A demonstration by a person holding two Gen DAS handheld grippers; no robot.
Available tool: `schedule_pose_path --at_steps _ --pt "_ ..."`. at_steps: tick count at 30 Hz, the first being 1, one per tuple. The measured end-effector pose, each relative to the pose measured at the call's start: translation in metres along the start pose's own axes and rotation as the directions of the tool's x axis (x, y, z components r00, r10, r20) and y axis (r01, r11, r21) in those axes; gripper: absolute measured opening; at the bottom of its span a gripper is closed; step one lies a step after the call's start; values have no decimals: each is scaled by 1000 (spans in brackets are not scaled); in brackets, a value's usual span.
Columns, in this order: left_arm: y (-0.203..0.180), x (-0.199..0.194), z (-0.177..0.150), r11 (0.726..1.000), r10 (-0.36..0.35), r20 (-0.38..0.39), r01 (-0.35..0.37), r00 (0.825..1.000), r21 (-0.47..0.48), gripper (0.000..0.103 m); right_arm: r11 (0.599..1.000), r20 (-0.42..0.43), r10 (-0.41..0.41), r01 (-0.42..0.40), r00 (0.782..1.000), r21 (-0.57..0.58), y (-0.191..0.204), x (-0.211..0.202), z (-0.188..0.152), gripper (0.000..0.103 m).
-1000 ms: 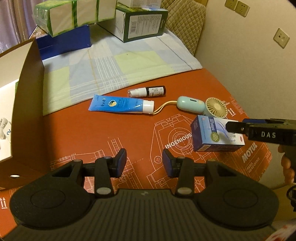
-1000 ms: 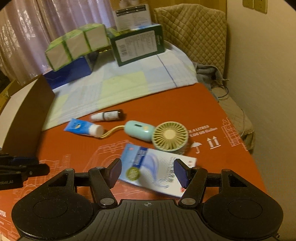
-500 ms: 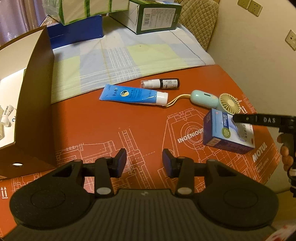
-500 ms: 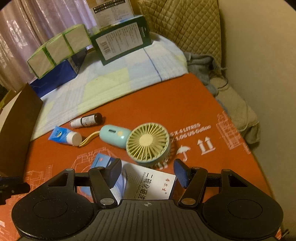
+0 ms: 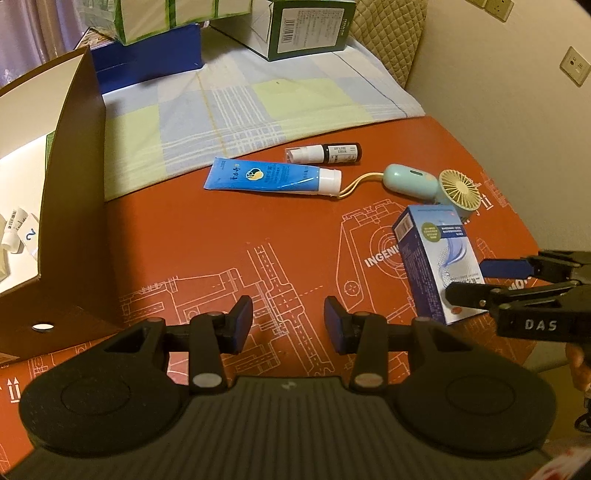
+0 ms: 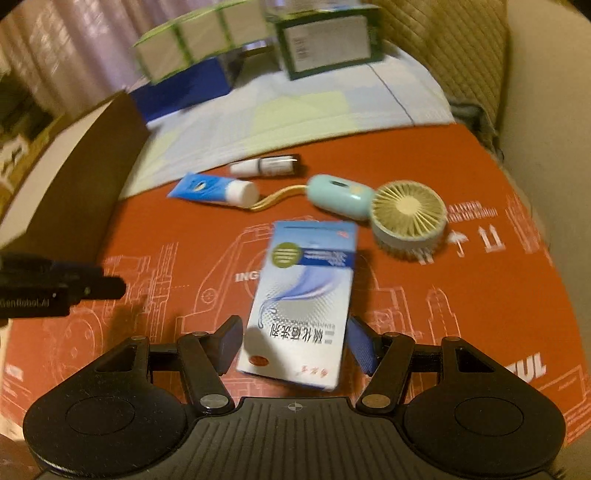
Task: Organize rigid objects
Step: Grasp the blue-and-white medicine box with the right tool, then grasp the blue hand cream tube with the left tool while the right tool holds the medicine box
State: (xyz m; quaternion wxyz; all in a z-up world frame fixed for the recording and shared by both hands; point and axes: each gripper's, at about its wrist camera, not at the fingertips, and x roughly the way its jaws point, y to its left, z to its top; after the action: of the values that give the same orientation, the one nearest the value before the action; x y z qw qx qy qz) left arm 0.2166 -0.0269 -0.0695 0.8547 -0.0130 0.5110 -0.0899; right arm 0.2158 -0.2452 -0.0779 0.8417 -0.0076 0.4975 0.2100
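My right gripper [image 6: 293, 345] is shut on a blue-and-white carton [image 6: 306, 291], its pads on the carton's long sides near one end. In the left wrist view the carton [image 5: 432, 254] hangs tilted just above the orange mat [image 5: 221, 240], with the right gripper [image 5: 467, 282] reaching in from the right. Beyond it lie a mint handheld fan [image 5: 458, 188], a blue tube [image 5: 271, 176] and a small dark bottle [image 5: 325, 153]. My left gripper [image 5: 288, 325] stands open over bare mat with nothing between its fingers. It shows at the left edge of the right wrist view [image 6: 92, 288].
An open cardboard box [image 5: 70, 184] with small white items inside stands at the left. A checked cloth [image 5: 240, 99] covers the far side. On it are a green carton [image 5: 306, 26], a blue box [image 5: 147, 61] and wrapped tissue packs [image 5: 173, 14]. A wall closes the right side.
The right gripper has swung the carton round, so it now points lengthwise away from the wrist camera and sits nearer the left gripper. The left gripper's jaws have not changed.
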Motion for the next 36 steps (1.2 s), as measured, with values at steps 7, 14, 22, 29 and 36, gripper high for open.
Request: schedule_pose_path --at_steps 7,14,22,29,36 --pt "6 6 4 1000 10 6 -10 1000 -13 38 995 -15 -101 101 995 10 12 20 15 68" --pt "8 16 12 999 9 3 -9 1000 -31 38 983 -67 -147 154 987 104 5 43 30 72" --pt "1 31 25 999 2 -6 -3 1000 -39 38 988 -46 -143 145 989 46 6 49 31 64" --pt "-4 44 43 997 -17 14 18 1000 -75 38 992 23 -120 121 992 -20 8 35 39 63" --pt "-15 58 74 995 -20 42 24 999 -96 38 994 97 -101 106 990 -39 1 23 64 62"
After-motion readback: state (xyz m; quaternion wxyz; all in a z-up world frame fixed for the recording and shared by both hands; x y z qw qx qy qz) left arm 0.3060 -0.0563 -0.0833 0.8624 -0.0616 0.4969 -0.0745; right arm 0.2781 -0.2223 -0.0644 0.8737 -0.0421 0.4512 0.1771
